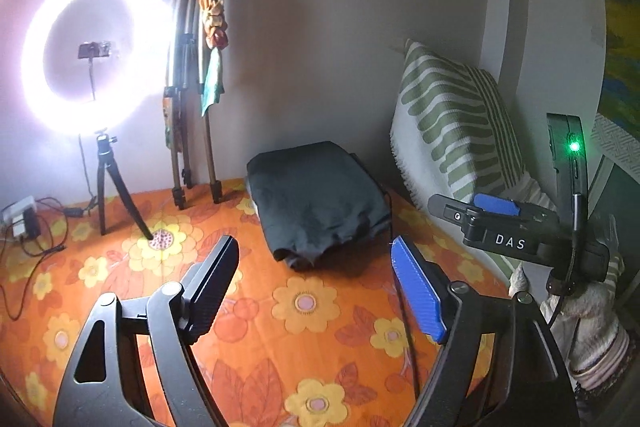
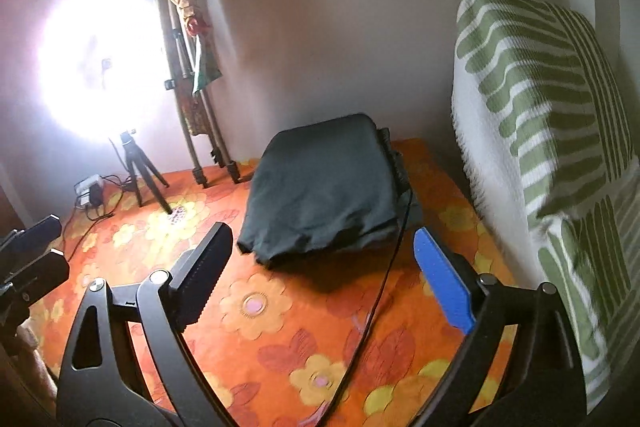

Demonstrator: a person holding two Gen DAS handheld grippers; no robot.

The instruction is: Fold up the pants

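Dark pants (image 1: 316, 201) lie folded into a thick bundle on the orange flowered sheet (image 1: 280, 327), near the wall. In the right wrist view the same pants (image 2: 326, 187) sit just beyond the fingers. My left gripper (image 1: 314, 255) hovers open in front of the bundle, with nothing between its black and blue fingers. My right gripper (image 2: 324, 247) is also open and empty, short of the bundle's near edge. The right gripper's body (image 1: 516, 227) shows at the right of the left wrist view, with a green light on.
A lit ring light on a small tripod (image 1: 112, 183) stands at the back left, with a folded tripod (image 1: 188, 87) leaning on the wall. A green striped pillow (image 1: 452, 131) rests at the right. A black cable (image 2: 384, 275) runs across the sheet. A power strip (image 1: 20, 219) lies far left.
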